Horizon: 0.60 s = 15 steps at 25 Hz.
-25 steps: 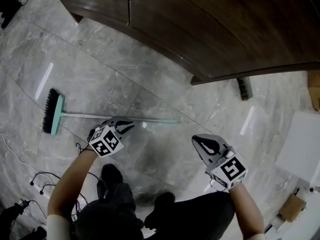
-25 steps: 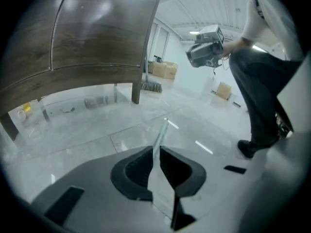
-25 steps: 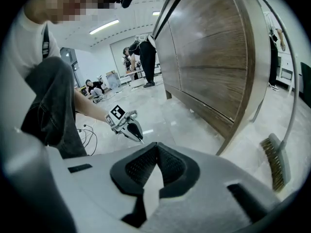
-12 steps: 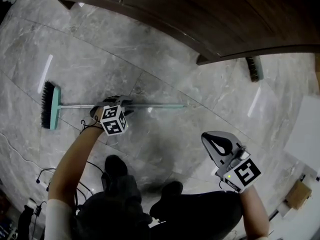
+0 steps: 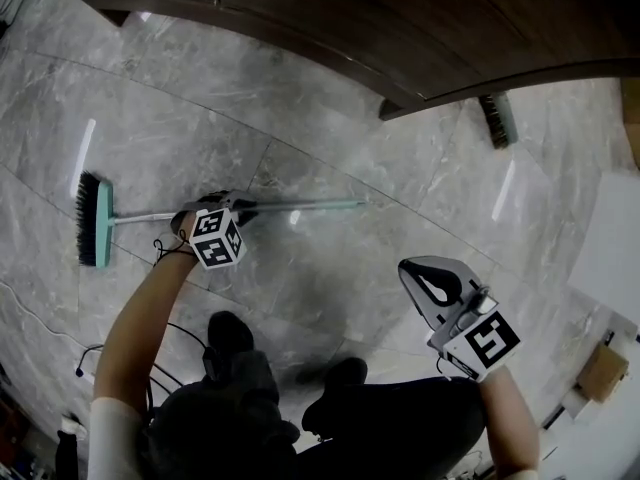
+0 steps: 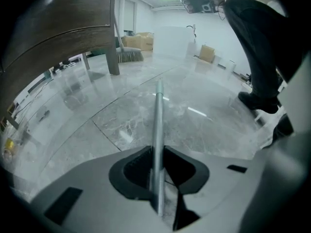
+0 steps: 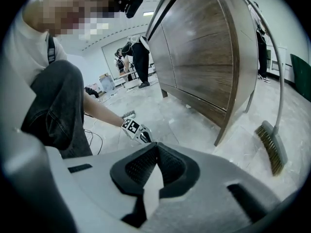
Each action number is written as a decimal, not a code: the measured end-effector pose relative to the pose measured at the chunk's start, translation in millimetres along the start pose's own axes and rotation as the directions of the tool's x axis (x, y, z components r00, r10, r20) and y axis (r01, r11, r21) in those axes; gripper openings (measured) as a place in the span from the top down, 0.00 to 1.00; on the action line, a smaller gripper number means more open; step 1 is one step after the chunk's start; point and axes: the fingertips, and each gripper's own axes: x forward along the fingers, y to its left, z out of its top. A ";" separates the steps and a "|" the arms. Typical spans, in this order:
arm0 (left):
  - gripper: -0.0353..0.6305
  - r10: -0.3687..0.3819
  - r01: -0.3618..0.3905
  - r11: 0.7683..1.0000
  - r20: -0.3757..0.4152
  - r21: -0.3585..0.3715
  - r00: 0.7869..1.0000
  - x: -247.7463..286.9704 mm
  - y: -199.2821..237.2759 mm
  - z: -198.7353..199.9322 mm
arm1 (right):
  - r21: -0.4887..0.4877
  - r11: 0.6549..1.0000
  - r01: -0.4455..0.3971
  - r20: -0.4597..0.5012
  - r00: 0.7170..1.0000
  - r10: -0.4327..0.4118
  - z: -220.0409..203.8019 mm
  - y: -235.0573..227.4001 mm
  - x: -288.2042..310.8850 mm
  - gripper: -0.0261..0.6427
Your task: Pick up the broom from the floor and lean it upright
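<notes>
The broom lies flat on the grey marble floor, its teal head with black bristles [image 5: 92, 220] at the left and its thin metal handle [image 5: 300, 206] running right. My left gripper [image 5: 240, 208] is down on the middle of the handle. In the left gripper view the handle [image 6: 157, 115] runs straight through the jaws [image 6: 156, 152], which are closing on it, pads against its sides. My right gripper [image 5: 408, 268] hovers shut and empty to the right, well above the floor and apart from the broom. From the right gripper view [image 7: 155, 147] the left gripper [image 7: 142, 137] shows low by the floor.
A dark wooden cabinet [image 5: 400, 18] on legs spans the top. A second broom [image 5: 497, 120] leans at its right corner. Cables [image 5: 100, 353] trail at the lower left. A white panel [image 5: 615, 248] and a cardboard box [image 5: 600, 368] sit at the right. The person's legs crouch below.
My left gripper has dropped from just above the floor onto the broom handle and its jaws now sit round it. The right gripper has barely moved.
</notes>
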 end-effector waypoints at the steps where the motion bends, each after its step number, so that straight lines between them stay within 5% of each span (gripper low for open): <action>1: 0.83 -0.007 0.007 1.000 -0.002 -0.005 1.000 -0.7 -0.6 0.9 | -0.002 1.000 0.001 0.000 1.000 -0.001 1.5 0.9 -0.2 0.96; 9: 0.83 0.027 -0.019 0.996 0.095 -0.082 0.995 -44.9 14.3 27.6 | -0.104 0.994 0.013 0.018 1.000 -0.011 21.4 5.6 -5.6 0.96; 15: 0.83 0.129 -0.088 0.977 0.215 -0.192 0.968 -101.1 44.8 64.1 | -0.173 0.984 0.031 0.104 0.994 -0.013 60.7 -2.4 -12.9 0.96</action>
